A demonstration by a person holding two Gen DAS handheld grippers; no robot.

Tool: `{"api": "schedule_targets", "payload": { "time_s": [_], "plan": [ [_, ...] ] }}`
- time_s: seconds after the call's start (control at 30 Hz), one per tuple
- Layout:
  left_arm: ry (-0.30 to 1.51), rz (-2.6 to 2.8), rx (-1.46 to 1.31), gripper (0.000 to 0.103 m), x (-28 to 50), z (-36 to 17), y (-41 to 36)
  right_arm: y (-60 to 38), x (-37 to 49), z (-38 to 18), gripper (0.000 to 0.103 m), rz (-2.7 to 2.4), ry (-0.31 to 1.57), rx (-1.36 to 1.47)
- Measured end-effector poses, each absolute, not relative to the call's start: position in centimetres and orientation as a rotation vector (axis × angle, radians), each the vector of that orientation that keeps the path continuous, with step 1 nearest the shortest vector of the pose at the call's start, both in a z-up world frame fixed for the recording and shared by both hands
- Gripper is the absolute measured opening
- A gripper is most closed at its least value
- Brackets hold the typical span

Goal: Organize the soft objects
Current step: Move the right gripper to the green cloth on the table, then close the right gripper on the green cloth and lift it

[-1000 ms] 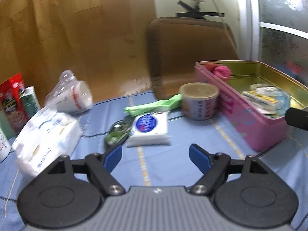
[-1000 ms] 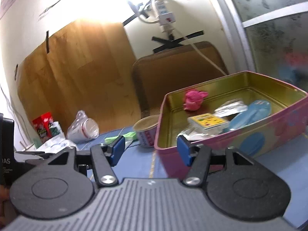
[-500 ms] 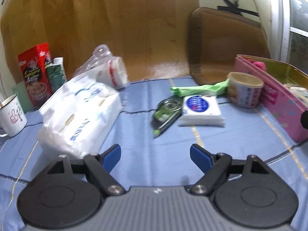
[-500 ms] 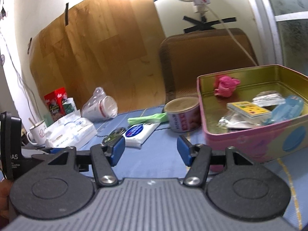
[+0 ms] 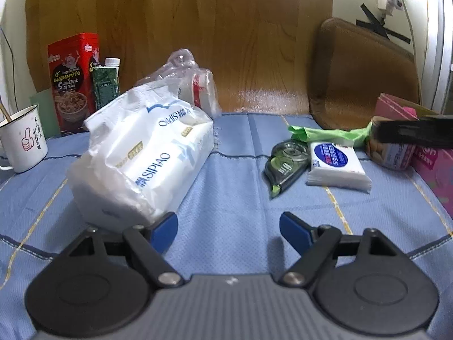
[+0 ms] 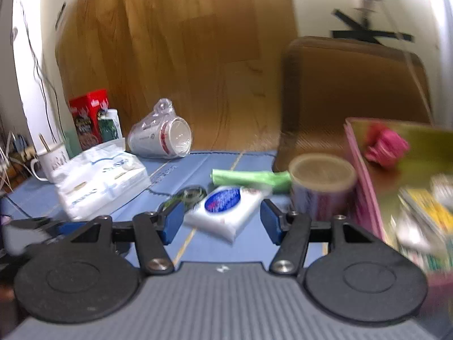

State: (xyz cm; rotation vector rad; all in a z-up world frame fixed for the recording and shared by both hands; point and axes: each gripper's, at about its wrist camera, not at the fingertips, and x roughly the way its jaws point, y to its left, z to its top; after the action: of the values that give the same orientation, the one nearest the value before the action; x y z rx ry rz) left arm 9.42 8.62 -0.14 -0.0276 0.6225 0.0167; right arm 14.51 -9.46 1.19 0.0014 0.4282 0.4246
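Blue checked cloth [image 5: 235, 175] covers the table, and both grippers hover over it with nothing between their pads. Left gripper [image 5: 228, 226] has its jaws spread, the big white tissue pack [image 5: 141, 158] just beyond its left finger. Right gripper [image 6: 221, 220] is released too, the small blue-label tissue packet [image 6: 226, 206] lying on the cloth beyond its fingertips. Far right sits the pink tin [image 6: 365, 175], a pink soft ball [image 6: 386, 148] inside it.
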Motion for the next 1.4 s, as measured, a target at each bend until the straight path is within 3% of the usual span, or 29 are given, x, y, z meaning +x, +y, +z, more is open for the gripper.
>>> {"api": "schedule_targets", "payload": {
  "time_s": [0.37, 0.4, 0.43, 0.47, 0.57, 0.8, 0.93, 1.33, 1.4],
  "plan": [
    [0.561, 0.001, -0.076, 0.082, 9.0, 0.2, 9.3, -3.3, 28.2, -1.2, 0.061, 0.300, 0.661, -0.181],
    [0.558, -0.002, -0.081, 0.082, 8.9, 0.2, 9.4, -3.0, 28.9, -1.5, 0.057, 0.294, 0.676, -0.209],
    [0.556, -0.005, -0.086, 0.082, 8.9, 0.2, 9.5, -3.0, 29.5, -1.7, 0.026, 0.306, 0.704, -0.206],
    [0.555, -0.006, -0.090, 0.082, 8.9, 0.2, 9.5, -2.9, 29.7, -1.8, 0.015, 0.319, 0.715, -0.196],
    [0.553, -0.012, -0.099, 0.082, 8.9, 0.3, 9.7, -2.3, 29.0, -0.8, 0.008, 0.313, 0.657, -0.229],
    [0.556, -0.021, -0.149, 0.082, 9.0, 0.3, 10.5, -5.3, 20.5, 6.4, 0.008, 0.504, 0.389, -0.033],
    [0.568, -0.019, -0.193, 0.082, 9.1, 0.2, 11.2, -9.3, 13.1, 7.9, 0.008, 0.659, 0.349, 0.104],
    [0.582, -0.070, -0.120, 0.083, 8.9, 0.4, 9.7, -15.5, 3.4, -3.6, 0.014, 0.461, 0.562, 0.006],
    [0.607, -0.112, -0.138, 0.089, 8.7, 0.4, 9.2, -15.4, 2.3, -3.9, 0.014, 0.457, 0.529, -0.031]
  ]
}}
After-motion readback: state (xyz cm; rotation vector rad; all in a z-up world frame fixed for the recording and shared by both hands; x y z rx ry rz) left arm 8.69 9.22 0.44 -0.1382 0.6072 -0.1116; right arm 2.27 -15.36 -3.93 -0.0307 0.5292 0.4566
